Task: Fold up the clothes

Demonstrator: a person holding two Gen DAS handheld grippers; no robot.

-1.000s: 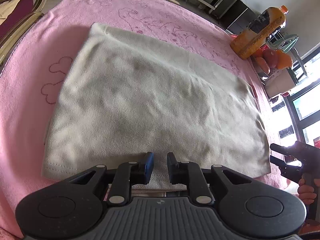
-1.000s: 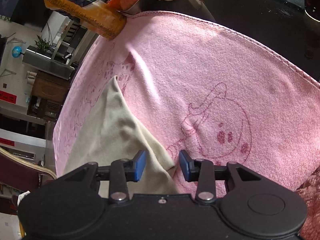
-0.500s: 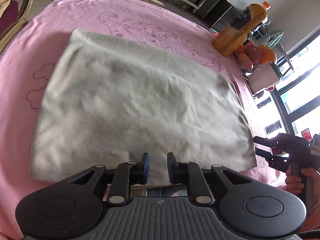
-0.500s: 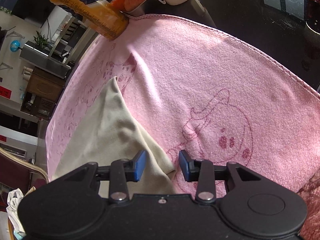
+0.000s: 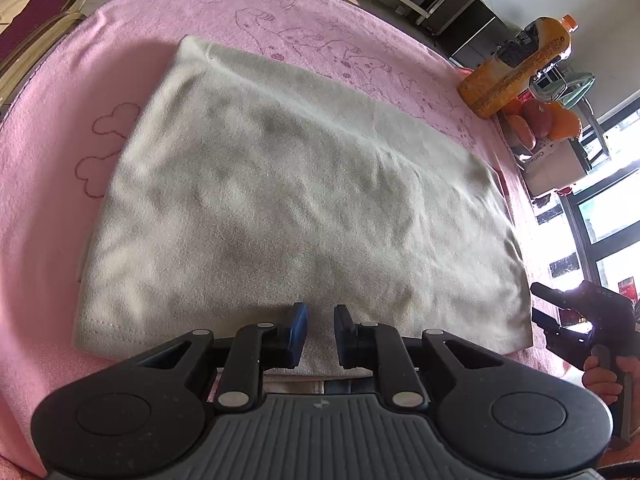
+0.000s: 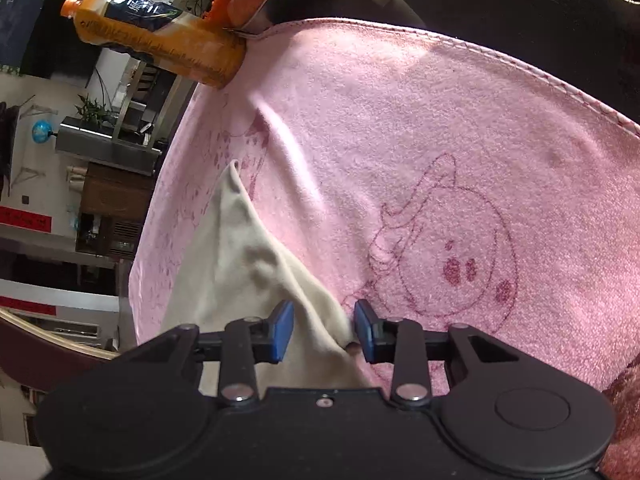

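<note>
A beige folded garment (image 5: 288, 200) lies flat on a pink towel (image 5: 48, 184). My left gripper (image 5: 319, 326) is open over the garment's near hem, with cloth showing between the blue pads. My right gripper (image 6: 323, 328) is open around the garment's right corner (image 6: 280, 280), and the cloth lies between its pads. The right gripper also shows in the left wrist view (image 5: 560, 320) at the garment's right edge.
An orange juice bottle (image 5: 516, 68) lies at the towel's far right corner, also in the right wrist view (image 6: 156, 40), with fruit (image 5: 544, 120) and a white box (image 5: 556, 164) beside it. A chair (image 5: 44, 32) stands at the left. The towel's hem (image 6: 520, 64) borders a dark floor.
The left view has shifted slightly over the garment and back. The right gripper has edged in along the garment's corner. Both jaws stayed open.
</note>
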